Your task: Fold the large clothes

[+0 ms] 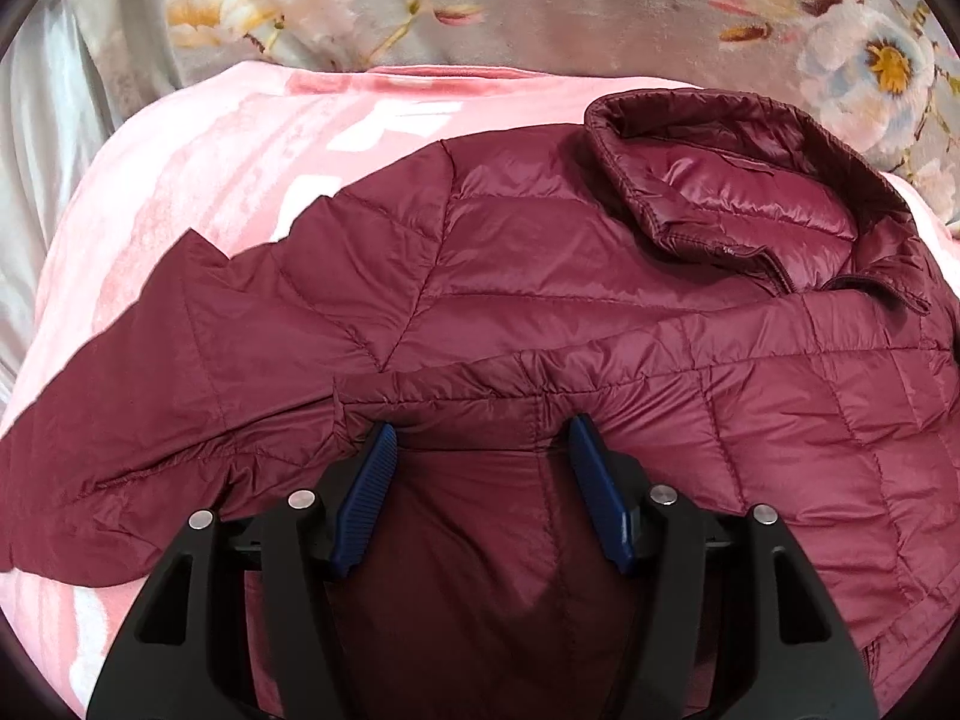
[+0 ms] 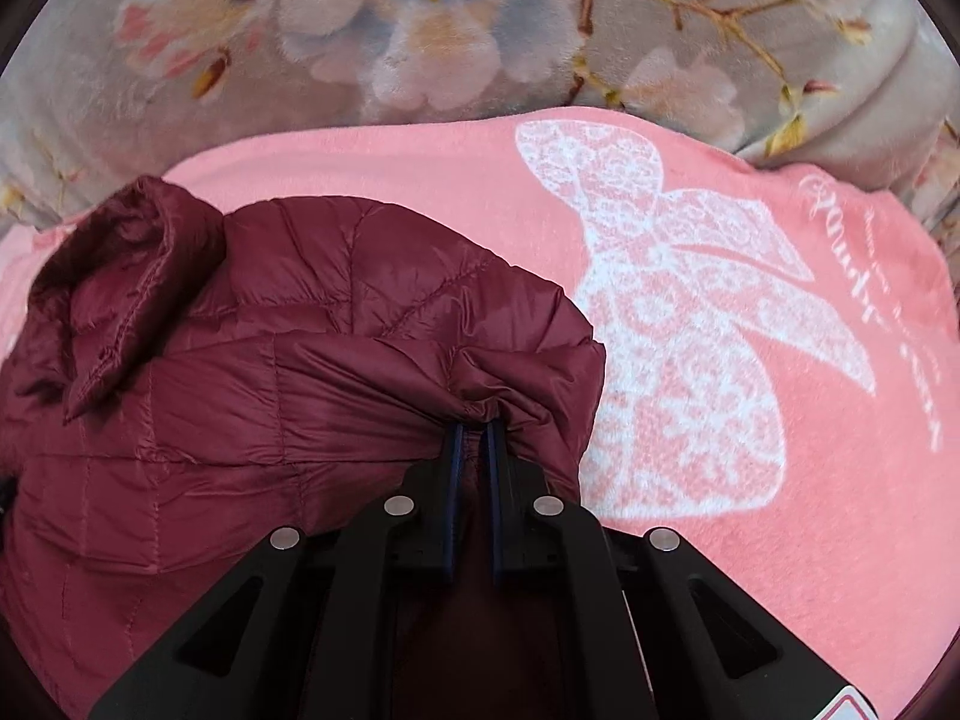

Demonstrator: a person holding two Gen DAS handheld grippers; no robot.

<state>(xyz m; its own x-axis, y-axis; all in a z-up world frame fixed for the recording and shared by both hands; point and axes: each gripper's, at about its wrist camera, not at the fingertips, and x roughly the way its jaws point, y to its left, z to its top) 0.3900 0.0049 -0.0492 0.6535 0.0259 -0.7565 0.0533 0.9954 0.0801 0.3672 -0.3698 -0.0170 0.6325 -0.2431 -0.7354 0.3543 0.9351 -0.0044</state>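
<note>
The left gripper's point(image 1: 483, 429) blue fingers point(image 1: 369, 498) stood well apart, clear of the fabric beside them. The right gripper's point(image 2: 474, 425) fingers were pinched nearly closed on a bunched fold of the maroon puffer jacket point(image 1: 540, 276), which lay spread on a pink blanket point(image 2: 840, 480), collar point(image 1: 690, 180) toward the floral bedding point(image 2: 420, 30).

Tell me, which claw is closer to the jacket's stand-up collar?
Hard to call. The left claw stands open over the jacket, the collar up and to its right. The right claw is pinched on a fold, the collar far to its left.
</note>
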